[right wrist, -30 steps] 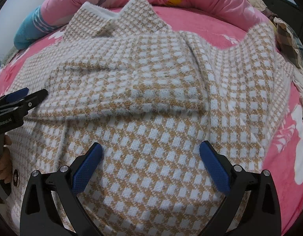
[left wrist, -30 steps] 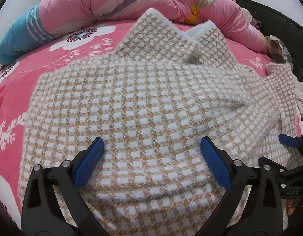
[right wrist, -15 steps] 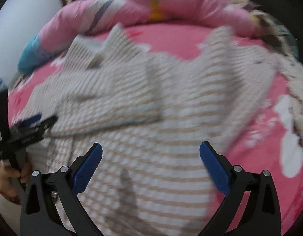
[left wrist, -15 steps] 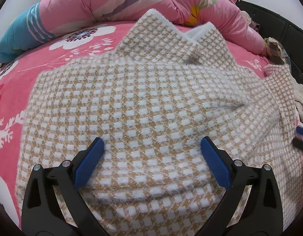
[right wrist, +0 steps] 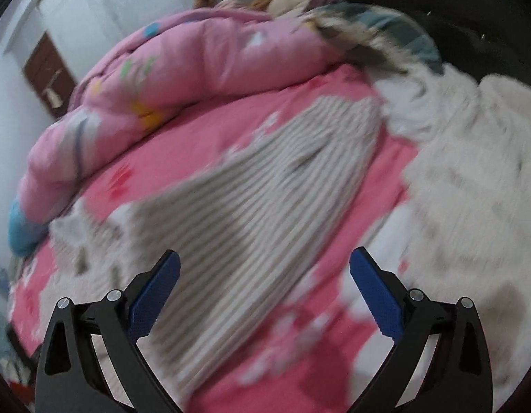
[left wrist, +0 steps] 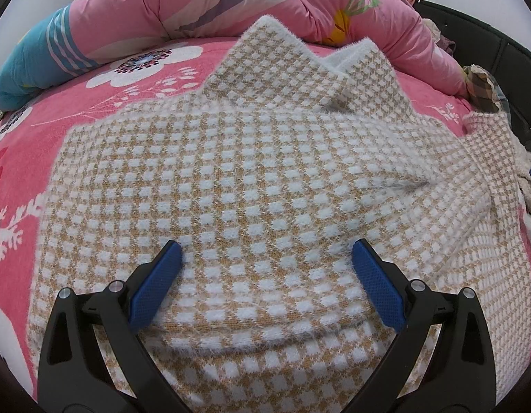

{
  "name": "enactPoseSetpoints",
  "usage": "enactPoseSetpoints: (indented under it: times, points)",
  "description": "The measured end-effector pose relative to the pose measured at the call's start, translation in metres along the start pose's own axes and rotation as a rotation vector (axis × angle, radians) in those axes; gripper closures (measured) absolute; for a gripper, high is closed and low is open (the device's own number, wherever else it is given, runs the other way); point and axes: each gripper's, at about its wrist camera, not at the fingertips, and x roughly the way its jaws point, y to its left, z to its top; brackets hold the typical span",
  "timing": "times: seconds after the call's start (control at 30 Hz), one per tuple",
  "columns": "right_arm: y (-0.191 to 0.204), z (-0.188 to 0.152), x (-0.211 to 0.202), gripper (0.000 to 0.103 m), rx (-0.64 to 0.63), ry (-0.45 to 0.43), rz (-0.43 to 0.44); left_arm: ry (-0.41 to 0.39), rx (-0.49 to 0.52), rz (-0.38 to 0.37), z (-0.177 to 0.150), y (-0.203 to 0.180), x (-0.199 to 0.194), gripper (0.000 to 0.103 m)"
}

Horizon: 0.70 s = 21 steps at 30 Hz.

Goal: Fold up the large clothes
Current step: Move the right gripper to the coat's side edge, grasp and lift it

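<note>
A large fuzzy sweater, checked in tan and white, is lying spread across a pink floral bedsheet. Its pointed collar is resting at the far end, close to a rolled pink quilt that is running along the back of the bed. One sleeve is lying folded across the body, its cuff edge forming a soft ridge near the camera.

The left gripper is hovering low over that folded sleeve, its blue-padded fingers standing wide apart and holding nothing.

The right gripper is likewise spread wide and gripping nothing. Its view is heavily blurred (details are hard to make out), and it is looking along the sweater's other sleeve, which is stretching out over the sheet toward the quilt. A heap of white fluffy fabric is lying just beside that sleeve, to the right. A brown door is showing in the pale wall beyond.
</note>
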Motion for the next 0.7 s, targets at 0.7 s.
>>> enactPoseSetpoints:
  times: [0.7]
  points:
    - [-0.068,0.084,0.115,0.035,0.157,0.133,-0.201,0.000,-0.001,0.002,0.000,-0.001,0.002,0.006]
